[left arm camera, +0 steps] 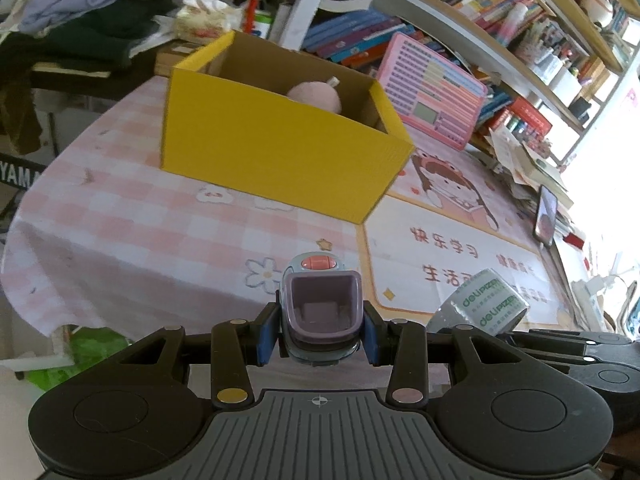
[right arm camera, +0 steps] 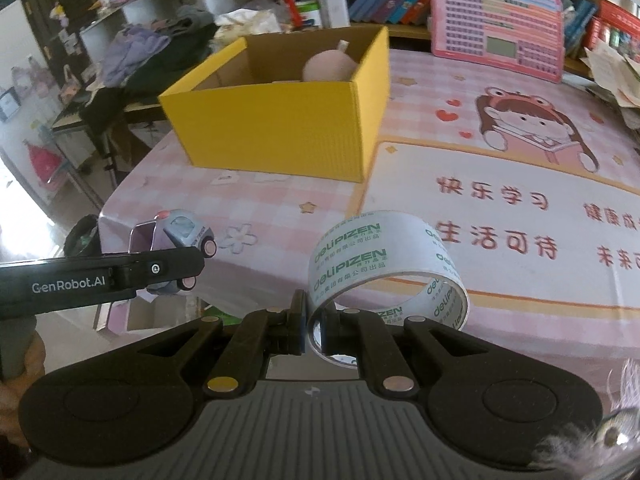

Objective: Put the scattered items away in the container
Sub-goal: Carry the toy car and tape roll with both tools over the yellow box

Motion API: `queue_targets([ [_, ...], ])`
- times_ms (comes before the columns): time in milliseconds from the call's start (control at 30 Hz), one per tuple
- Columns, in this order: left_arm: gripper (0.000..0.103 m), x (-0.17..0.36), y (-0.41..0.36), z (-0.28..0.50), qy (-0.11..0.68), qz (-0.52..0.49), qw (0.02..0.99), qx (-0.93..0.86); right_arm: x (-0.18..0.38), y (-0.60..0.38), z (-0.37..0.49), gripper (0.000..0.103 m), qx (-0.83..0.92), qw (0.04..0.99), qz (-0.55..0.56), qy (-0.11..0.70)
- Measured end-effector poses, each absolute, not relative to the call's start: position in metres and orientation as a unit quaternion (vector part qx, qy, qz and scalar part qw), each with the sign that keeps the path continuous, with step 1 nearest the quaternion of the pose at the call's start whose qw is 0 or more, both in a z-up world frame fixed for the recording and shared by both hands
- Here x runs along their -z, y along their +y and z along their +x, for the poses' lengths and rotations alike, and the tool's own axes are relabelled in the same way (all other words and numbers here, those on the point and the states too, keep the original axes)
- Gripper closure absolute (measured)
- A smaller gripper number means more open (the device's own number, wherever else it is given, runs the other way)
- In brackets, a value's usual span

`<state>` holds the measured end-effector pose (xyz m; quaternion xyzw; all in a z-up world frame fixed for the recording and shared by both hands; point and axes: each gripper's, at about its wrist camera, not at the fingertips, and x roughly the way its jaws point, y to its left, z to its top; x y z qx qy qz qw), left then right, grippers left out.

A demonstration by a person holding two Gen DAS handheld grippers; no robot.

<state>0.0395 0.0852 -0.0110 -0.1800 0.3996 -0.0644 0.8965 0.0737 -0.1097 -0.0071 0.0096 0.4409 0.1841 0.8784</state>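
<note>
On my left side, the left gripper (left arm camera: 320, 330) has its fingers at a narrow setting, pressed against both flanks of a small toy car (left arm camera: 319, 312), which I carry above the pink checked tablecloth (left arm camera: 120, 220), short of the yellow box (left arm camera: 280, 152). The car looks like light, hard plastic; its rounded sides could slip, so I judge the flat flanks just behind the wheels the best place to hold, as now.

Ahead stands the yellow box, open at the top, with a pink round plush thing (left arm camera: 318, 96) already lying inside near its far right corner. The near wall is what stands in my way: both loads must clear that rim before release.

To the right, the right gripper (right arm camera: 314, 330) has its fingers nearly together, pinching the wall of a roll of clear tape (right arm camera: 384, 268), one finger inside the ring and one outside. The roll seems light and stiff, but its smooth surface may let it swing in so thin a pinch.

Further right, a pink learning board (right arm camera: 496, 24) leans against the bookshelves (left arm camera: 520, 20), well apart from my path. A phone (left arm camera: 546, 216) is propped near the right edge.
</note>
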Motion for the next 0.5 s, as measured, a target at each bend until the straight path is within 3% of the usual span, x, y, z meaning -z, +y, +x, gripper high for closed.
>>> queue_targets([
  [500,0.063,0.002,0.116,0.046,0.369,-0.197,0.908,0.007,-0.001,-0.072,0.099,0.097,-0.257,0.874,-0.026,0.413],
])
